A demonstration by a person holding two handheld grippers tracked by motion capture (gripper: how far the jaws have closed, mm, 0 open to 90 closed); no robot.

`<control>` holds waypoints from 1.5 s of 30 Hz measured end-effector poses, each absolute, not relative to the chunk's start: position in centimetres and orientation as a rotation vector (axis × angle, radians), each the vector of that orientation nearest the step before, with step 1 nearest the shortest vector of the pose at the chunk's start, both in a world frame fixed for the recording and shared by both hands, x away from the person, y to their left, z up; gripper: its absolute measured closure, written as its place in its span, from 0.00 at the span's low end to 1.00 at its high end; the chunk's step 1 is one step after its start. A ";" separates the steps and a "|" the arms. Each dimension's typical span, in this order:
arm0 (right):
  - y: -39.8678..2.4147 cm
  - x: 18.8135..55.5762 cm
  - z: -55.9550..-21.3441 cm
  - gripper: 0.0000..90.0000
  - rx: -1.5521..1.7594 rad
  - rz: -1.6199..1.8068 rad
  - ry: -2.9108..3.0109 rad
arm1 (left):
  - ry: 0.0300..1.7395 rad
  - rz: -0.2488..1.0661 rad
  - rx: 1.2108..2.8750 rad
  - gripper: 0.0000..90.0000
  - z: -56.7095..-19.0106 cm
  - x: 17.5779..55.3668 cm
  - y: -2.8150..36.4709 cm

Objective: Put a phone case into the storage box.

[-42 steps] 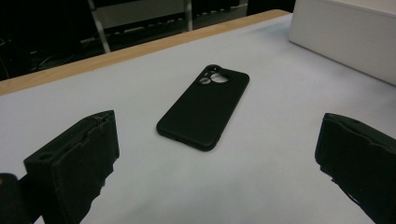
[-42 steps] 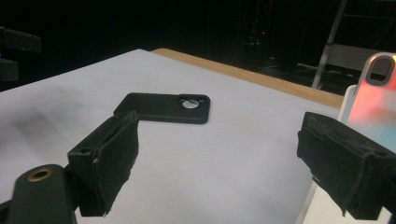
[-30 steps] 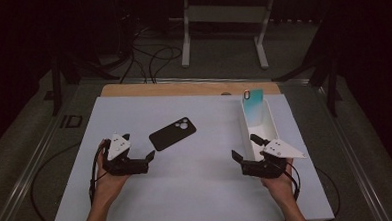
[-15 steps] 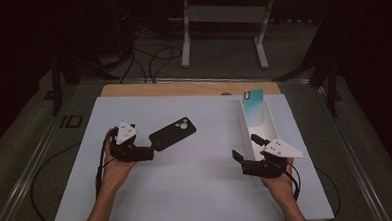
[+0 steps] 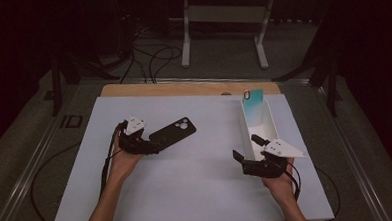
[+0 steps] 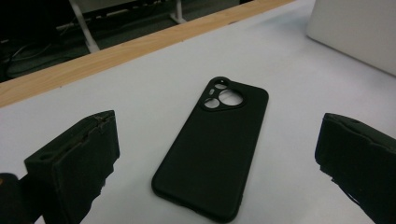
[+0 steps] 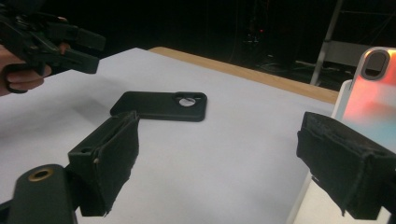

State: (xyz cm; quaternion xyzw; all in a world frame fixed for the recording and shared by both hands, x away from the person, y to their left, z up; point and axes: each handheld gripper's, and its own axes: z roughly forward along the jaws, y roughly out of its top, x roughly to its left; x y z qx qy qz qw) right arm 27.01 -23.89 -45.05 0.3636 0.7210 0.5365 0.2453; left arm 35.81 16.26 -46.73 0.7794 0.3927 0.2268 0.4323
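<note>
We look down on a white table from above, with two forearms coming in from six o'clock. Nearest us, at about five o'clock, the person's right hand holds the right gripper; in its own view its two black jaws stand wide apart with nothing between them. At about nine o'clock of the table's middle, the left hand holds the left gripper, and its jaws are also spread wide and empty. In the left gripper view a black phone case lies flat on the table between and just beyond those jaws, its camera cut-outs at the far end, touching neither jaw. From above, the case lies at a slant just past the left gripper's tips, toward two o'clock from it. Farther back at about one o'clock stands a long white tray, with a teal phone leaning upright at its far end. A wooden strip edges the table at twelve o'clock.
</note>
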 end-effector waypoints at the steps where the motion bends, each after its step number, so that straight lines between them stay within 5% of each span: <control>1: -23.9 27.0 -45.1 0.14 0.993 1.466 1.967 | 0.981 0.566 1.945 0.00 -46.8 36.0 16.2; 45: -23.7 27.1 -45.4 0.15 0.989 1.456 1.988 | 1.059 0.289 2.211 0.06 -52.7 41.6 14.7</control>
